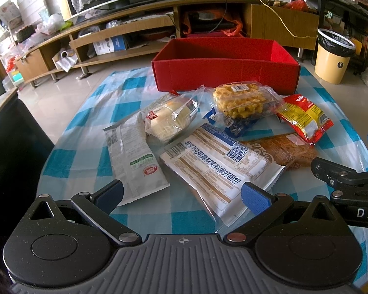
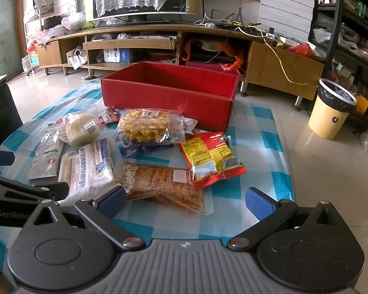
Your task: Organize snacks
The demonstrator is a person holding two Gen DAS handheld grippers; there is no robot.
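Red cardboard box (image 1: 223, 73) stands beyond both tongs at the cloth's far edge; the inside that shows holds nothing. Ahead of the left gripper (image 1: 181, 196) — jaws apart, nothing between them — lie a grey-white packet (image 1: 135, 161), a bun pack (image 1: 169, 120) and a white bread bag (image 1: 216, 169). Before the right gripper (image 2: 186, 201), also spread wide, lie an orange-brown pack (image 2: 162, 183), a waffle pack (image 2: 147, 127) and a red-yellow bag (image 2: 211, 156).
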